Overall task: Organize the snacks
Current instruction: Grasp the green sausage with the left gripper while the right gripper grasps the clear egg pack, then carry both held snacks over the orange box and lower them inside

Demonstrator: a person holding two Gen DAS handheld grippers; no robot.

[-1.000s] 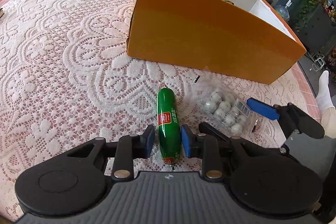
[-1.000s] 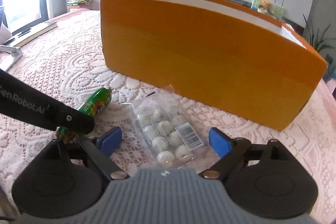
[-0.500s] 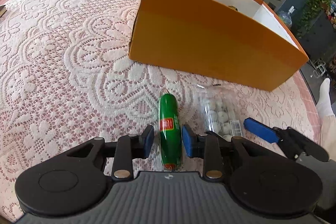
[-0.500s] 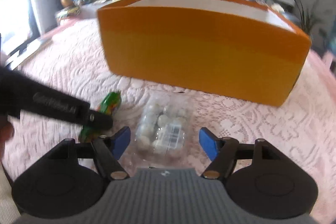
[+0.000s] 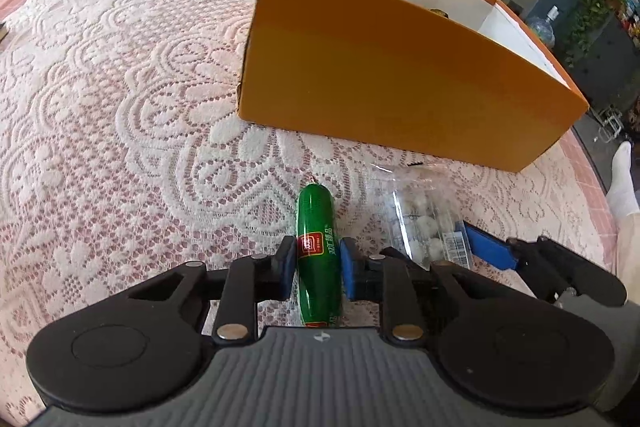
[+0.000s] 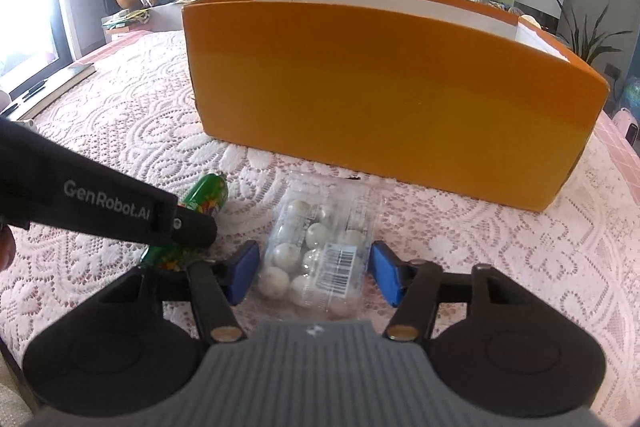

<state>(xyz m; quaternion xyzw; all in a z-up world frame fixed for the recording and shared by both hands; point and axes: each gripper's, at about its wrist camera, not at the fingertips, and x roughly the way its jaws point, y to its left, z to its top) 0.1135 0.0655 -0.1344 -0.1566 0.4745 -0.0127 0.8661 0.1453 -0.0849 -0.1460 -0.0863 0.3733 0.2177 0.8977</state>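
— Left wrist view: what's in hand?
— My left gripper (image 5: 318, 269) has just pinched the green sausage (image 5: 318, 259) lying on the lace tablecloth (image 5: 120, 107), before the orange box (image 5: 392, 83).
— Right wrist view?
— My right gripper (image 6: 314, 275), jaws just closing, half-wide, flanks the clear egg pack (image 6: 320, 255), unpressed. Next, I'd guess: squeeze, lift both over the box wall.
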